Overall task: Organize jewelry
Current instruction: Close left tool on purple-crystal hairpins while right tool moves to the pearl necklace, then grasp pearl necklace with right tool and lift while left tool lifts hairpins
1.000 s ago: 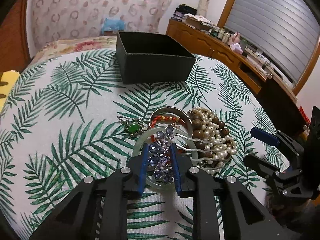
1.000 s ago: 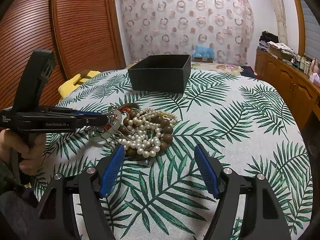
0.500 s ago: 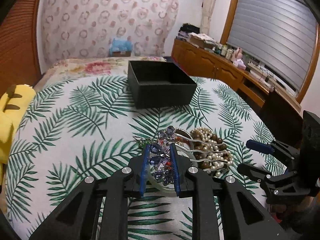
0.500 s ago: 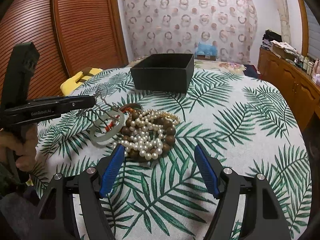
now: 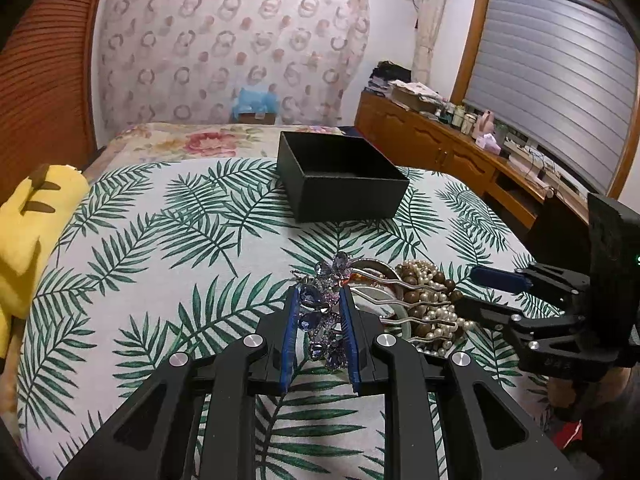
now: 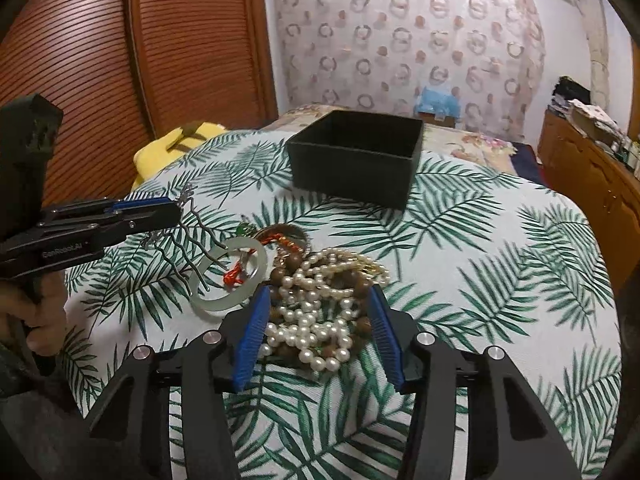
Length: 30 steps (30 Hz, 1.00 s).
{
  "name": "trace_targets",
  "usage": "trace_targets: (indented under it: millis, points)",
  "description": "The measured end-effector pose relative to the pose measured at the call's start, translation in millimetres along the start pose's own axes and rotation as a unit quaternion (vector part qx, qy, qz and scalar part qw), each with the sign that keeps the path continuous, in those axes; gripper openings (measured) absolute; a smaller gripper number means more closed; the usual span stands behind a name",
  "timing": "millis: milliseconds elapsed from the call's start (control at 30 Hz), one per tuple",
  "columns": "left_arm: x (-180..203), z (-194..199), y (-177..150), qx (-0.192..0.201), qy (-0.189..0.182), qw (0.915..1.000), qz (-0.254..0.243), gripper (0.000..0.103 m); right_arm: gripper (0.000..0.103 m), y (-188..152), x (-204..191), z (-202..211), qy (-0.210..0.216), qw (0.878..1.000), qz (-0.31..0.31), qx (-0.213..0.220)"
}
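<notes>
My left gripper (image 5: 320,294) is shut on a blue-jewelled hair comb (image 5: 320,316), held clear of the cloth with its wavy metal prongs (image 5: 404,304) reaching right. In the right wrist view the left gripper (image 6: 170,210) holds the comb (image 6: 188,244) above a pale jade bangle (image 6: 224,300). My right gripper (image 6: 318,294) straddles a heap of pearl and brown bead strands (image 6: 316,316). Its jaws are closing, with the heap between the pads. An open black box (image 5: 340,176) stands beyond, its inside hidden. The right gripper (image 5: 468,290) shows at the heap's right side in the left wrist view.
A palm-leaf cloth covers the round table (image 5: 160,240). A red cord piece (image 6: 236,276) and a green pendant (image 6: 244,231) lie by the bangle. A yellow plush (image 5: 36,220) sits off the left edge. A cluttered wooden sideboard (image 5: 440,152) runs along the right wall.
My left gripper has lifted the comb off the jewelry heap and tilted up. My right gripper has moved forward over the pearl heap and its jaws have narrowed.
</notes>
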<state>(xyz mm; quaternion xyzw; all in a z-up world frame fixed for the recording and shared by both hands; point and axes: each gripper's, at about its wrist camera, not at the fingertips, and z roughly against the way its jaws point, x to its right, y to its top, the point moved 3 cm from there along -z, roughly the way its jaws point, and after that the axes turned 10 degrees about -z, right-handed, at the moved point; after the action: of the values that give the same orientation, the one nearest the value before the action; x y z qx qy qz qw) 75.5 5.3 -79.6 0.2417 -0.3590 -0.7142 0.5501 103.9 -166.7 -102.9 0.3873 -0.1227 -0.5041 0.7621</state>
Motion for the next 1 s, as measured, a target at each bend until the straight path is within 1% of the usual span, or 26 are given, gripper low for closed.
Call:
trace_targets:
  millis: [167,400,500,533,567,600,633,700,1000]
  points:
    - [-1,1,-2,0.001,0.000,1.0000,0.003,0.019,0.044,7,-1,-16,0.002,1.000,0.004,-0.013]
    - [-2,0,-5,-0.001,0.000,1.0000,0.004,0.019,0.044,8,-4,-32,0.010,0.999,0.015,-0.039]
    - [-1,0,-6,-0.002,-0.001,1.0000,0.005,0.019,0.043,9,-6,-33,0.008,0.999,0.021,-0.039]
    - [-2,0,-6,-0.002,-0.001,1.0000,0.005,0.019,0.041,8,-7,-33,0.005,0.999,0.026,-0.039]
    - [-1,0,-6,-0.001,-0.001,1.0000,0.004,0.019,0.037,8,-8,-33,0.004,0.999,0.031,-0.040]
    - [-1,0,-6,-0.001,-0.001,1.0000,0.003,0.019,0.025,7,-9,-32,0.005,0.999,0.034,-0.041]
    - [-1,0,-6,-0.001,-0.001,1.0000,0.004,0.019,0.023,7,-9,-32,0.004,0.998,0.037,-0.041]
    - [-1,1,-6,-0.001,0.000,1.0000,0.004,0.019,0.009,7,-9,-29,0.000,0.999,0.040,-0.036]
    - [-2,1,-6,0.000,0.001,1.0000,0.005,0.019,0.009,11,3,-10,0.005,0.999,0.027,-0.023]
